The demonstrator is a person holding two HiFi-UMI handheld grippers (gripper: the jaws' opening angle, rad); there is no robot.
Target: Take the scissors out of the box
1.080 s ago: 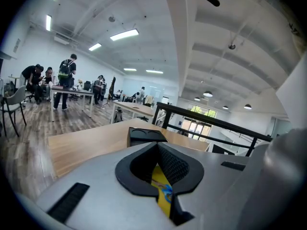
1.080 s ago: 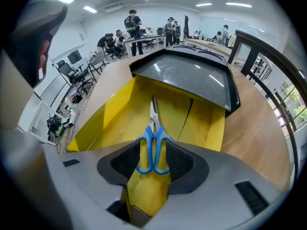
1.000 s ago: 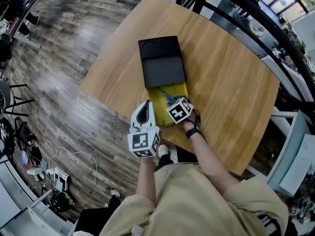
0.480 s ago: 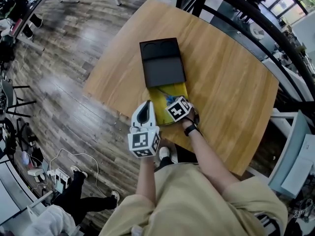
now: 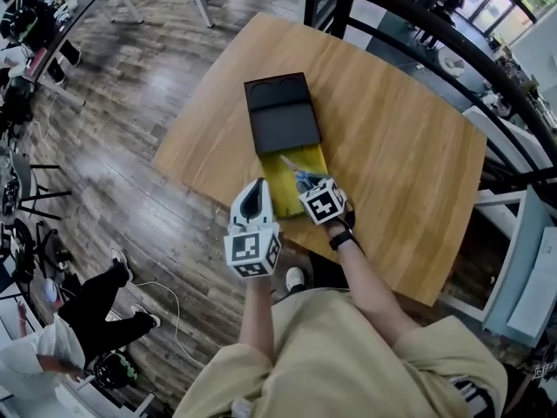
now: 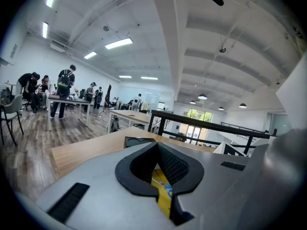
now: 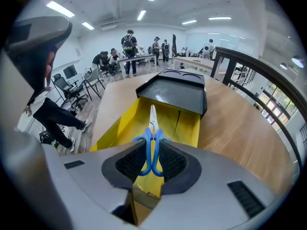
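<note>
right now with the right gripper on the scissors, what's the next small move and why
Probably lift a little higher and draw back from the black cover. The right gripper, whose jaws have just been closing, pinches the blue handles of the scissors. The blades hang low over the yellow box, so they do not look clear of it yet.
</note>
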